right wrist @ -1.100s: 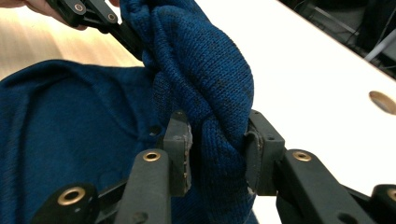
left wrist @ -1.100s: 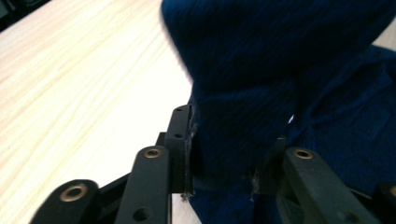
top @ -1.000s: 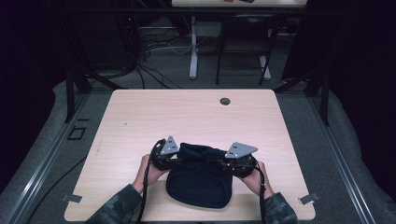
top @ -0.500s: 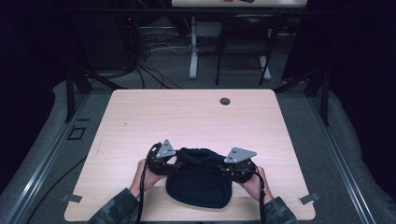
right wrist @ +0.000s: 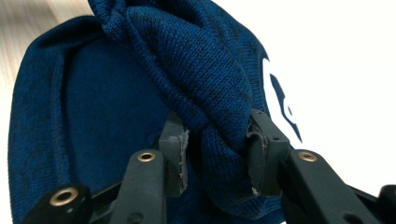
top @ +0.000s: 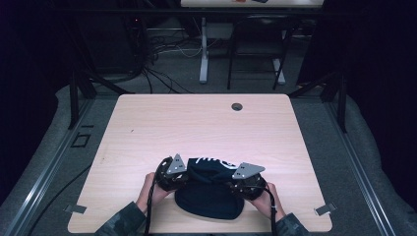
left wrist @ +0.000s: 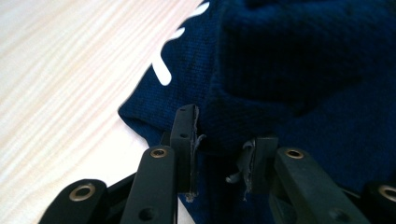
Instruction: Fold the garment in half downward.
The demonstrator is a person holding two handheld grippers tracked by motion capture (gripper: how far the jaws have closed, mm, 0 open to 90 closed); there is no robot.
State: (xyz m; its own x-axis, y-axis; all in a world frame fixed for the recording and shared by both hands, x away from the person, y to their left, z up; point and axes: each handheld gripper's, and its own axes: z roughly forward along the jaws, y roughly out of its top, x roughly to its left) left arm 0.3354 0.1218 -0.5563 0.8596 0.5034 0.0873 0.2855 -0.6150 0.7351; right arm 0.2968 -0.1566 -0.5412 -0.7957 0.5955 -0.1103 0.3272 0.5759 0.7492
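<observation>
Left gripper point(left wrist: 217, 158) has its jaws set apart around a fold at the edge of the dark blue knit hat point(left wrist: 299, 70), a gap showing beside one pad. Right gripper point(right wrist: 215, 154) is clamped on a thick bunched fold of the hat point(right wrist: 187, 70). From above, the hat point(top: 209, 196) lies at the near middle of the desk point(top: 206, 128), between the left gripper point(top: 172, 174) and right gripper point(top: 246, 182), white lettering on its far edge.
</observation>
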